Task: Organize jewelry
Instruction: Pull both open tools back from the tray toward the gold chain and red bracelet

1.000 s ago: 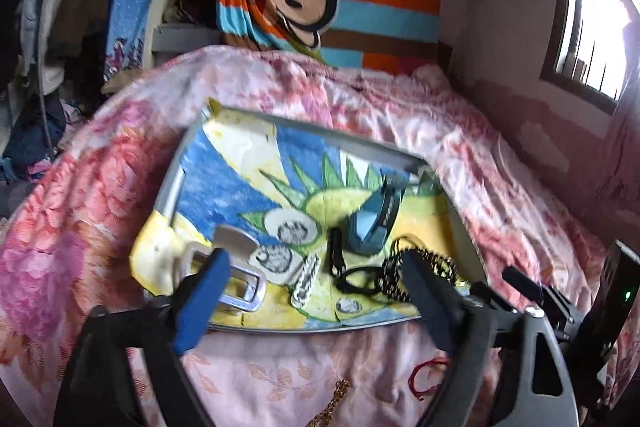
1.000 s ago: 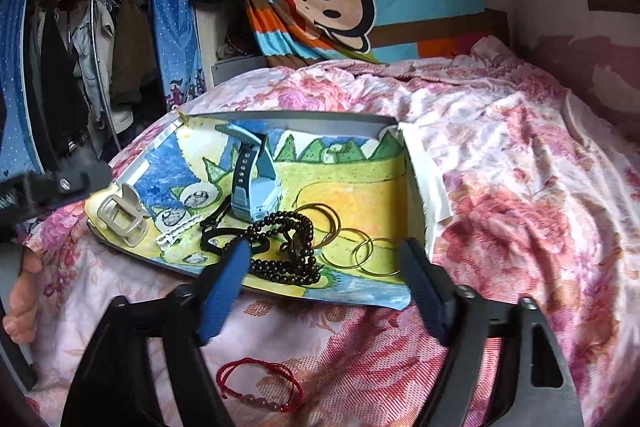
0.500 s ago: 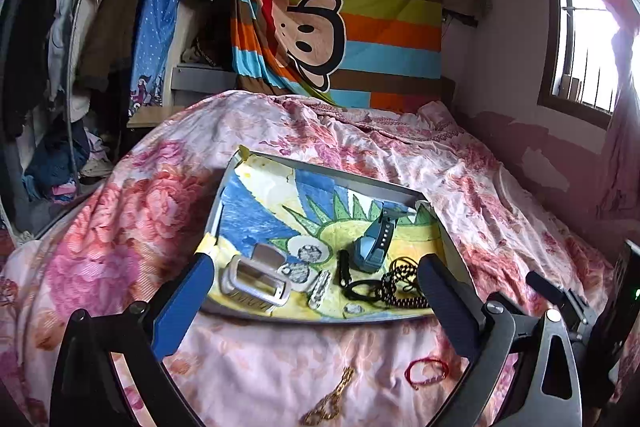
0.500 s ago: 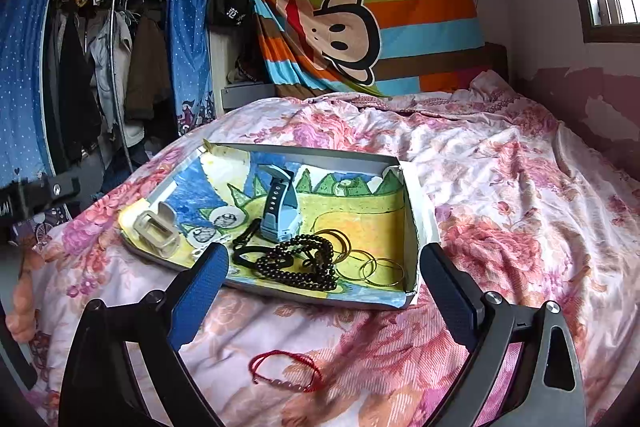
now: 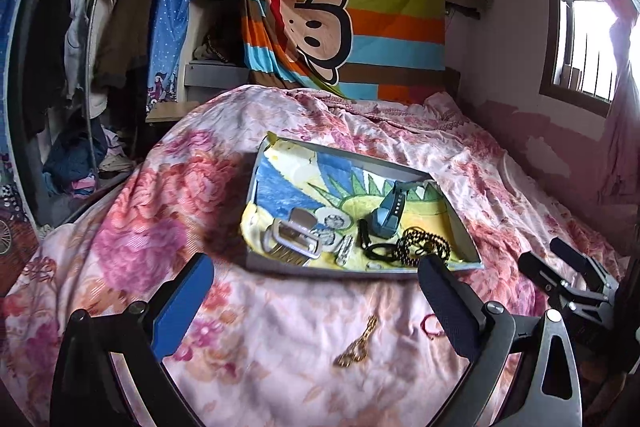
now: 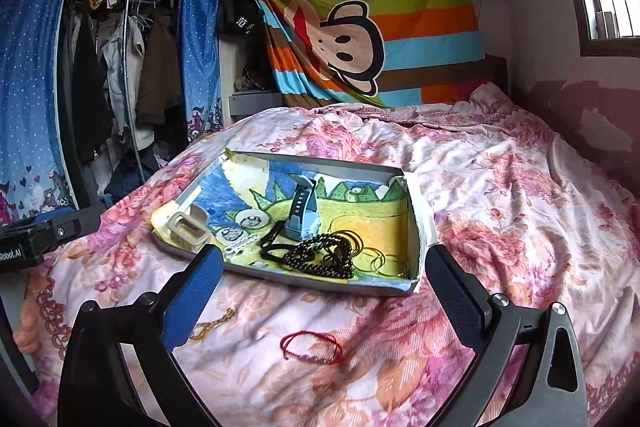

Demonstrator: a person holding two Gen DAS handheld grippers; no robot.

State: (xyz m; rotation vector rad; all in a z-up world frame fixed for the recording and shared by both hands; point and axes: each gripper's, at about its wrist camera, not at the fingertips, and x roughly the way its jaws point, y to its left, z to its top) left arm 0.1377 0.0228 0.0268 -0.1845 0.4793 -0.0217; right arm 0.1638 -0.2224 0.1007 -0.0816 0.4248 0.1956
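A shallow grey tray point(image 5: 256, 183) point(image 6: 420, 227) lined with a colourful drawing lies on the floral bed. It holds a blue watch point(image 5: 388, 215) point(image 6: 302, 215), a black bead necklace point(image 5: 424, 247) point(image 6: 324, 257), a beige hair claw point(image 5: 290, 239) point(image 6: 188, 229), thin gold bangles point(image 6: 380, 259) and small clips. A gold chain point(image 5: 358, 343) point(image 6: 212, 325) and a red string bracelet point(image 5: 432, 327) point(image 6: 312, 347) lie on the bedspread in front of the tray. My left gripper point(image 5: 312, 303) and right gripper point(image 6: 324, 295) are open, empty, held above the bedspread short of the tray.
The floral bedspread point(image 5: 168, 211) covers the whole bed. A clothes rack point(image 6: 120, 67) and blue curtain stand at the left. A striped monkey cloth point(image 5: 344, 19) hangs on the back wall. A window point(image 5: 584, 27) is at the right.
Both grippers have pulled back and up from the tray, so it looks smaller and farther. The gold chain and red bracelet on the bedspread have come fully into view.
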